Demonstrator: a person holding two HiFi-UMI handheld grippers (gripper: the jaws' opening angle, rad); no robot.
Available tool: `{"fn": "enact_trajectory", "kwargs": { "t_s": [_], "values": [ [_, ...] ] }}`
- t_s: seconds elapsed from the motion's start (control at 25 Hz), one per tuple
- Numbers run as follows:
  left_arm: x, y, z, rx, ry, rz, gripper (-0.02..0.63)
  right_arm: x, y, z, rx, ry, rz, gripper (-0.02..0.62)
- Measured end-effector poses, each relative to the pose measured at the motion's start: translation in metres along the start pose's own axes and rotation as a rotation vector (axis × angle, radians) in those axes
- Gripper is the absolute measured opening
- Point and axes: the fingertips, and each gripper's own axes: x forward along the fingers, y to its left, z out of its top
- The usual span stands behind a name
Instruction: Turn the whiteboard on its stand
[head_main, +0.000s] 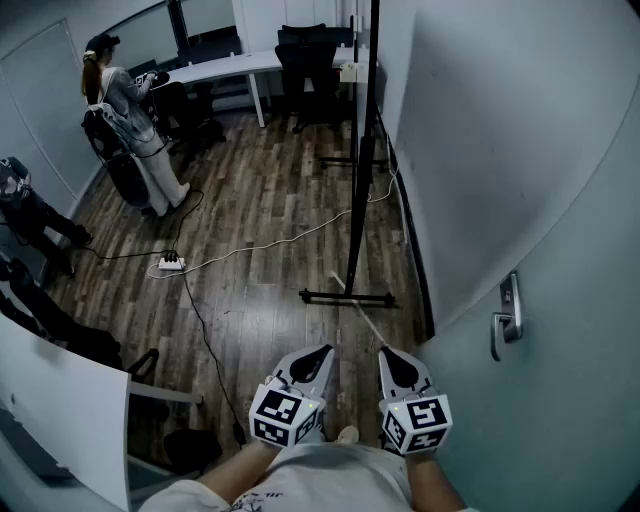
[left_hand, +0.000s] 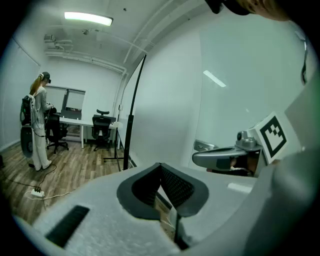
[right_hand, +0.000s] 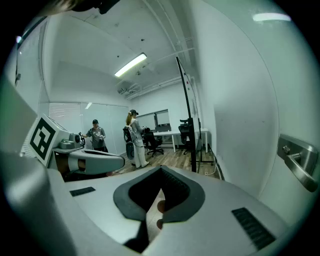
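Two hand-held grippers hang side by side over a wooden floor (head_main: 260, 190) in an office room, both tilted slightly downward toward the whiteboard (head_main: 358, 190), which stands edge-on ahead of them and close to the pale wall (head_main: 500, 150) on the right. From the head view the board reads as a thin dark upright line rising from a black floor foot (head_main: 347, 297) of its stand; each gripper view shows the same dark edge climbing toward the ceiling. The left gripper (head_main: 322, 352) has its jaws pressed together at the tips with nothing between them, and the right gripper (head_main: 386, 354) is closed and empty in the same way. Neither touches the board or its stand, which sit well apart from them across the floor. A door handle (head_main: 506, 318) juts from the door beside the right gripper. A white cable (head_main: 270, 243) trails over the planks from the stand toward a power strip (head_main: 171, 264), where a dark lead joins it. At the far end of the room a person (head_main: 130, 120) stands facing a white desk (head_main: 225, 66), with black office chairs (head_main: 310, 60) drawn up near it. A second person (right_hand: 95, 136) appears in the right gripper view, standing to the left of the first. The wearer's light clothing fills the bottom edge of the head view, just below the two marker cubes.
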Motion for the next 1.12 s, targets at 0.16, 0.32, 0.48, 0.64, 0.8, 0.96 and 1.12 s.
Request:
{"fn": "enact_trajectory", "kwargs": {
  "t_s": [0.16, 0.32, 0.48, 0.64, 0.8, 0.96, 1.12],
  "values": [
    [0.002, 0.002, 0.000, 0.000, 0.003, -0.003, 0.009, 0.003, -0.002, -0.001, 0.006, 0.000, -0.003, 0.006],
    [-0.001, 0.007, 0.001, -0.004, 0.000, -0.008, 0.009, 0.006, 0.005, 0.001, 0.004, 0.005, -0.006, 0.006],
    [-0.002, 0.015, 0.002, -0.004, -0.002, -0.013, 0.009, 0.012, 0.008, 0.002, 0.047, -0.008, 0.000, 0.006],
    [-0.002, 0.025, 0.002, 0.005, -0.010, -0.015, 0.009, 0.019, 0.007, 0.004, 0.072, -0.028, -0.017, 0.006],
    [-0.011, 0.040, 0.005, 0.005, -0.017, -0.024, 0.009, 0.026, 0.017, 0.009, 0.078, -0.037, -0.039, 0.006],
    [-0.016, 0.048, 0.004, 0.021, -0.010, -0.050, 0.009, 0.031, 0.023, 0.010, 0.086, -0.040, -0.055, 0.006],
    [-0.013, 0.056, -0.001, 0.021, 0.004, -0.057, 0.009, 0.041, 0.024, 0.003, 0.098, -0.016, -0.050, 0.006]
  ]
}}
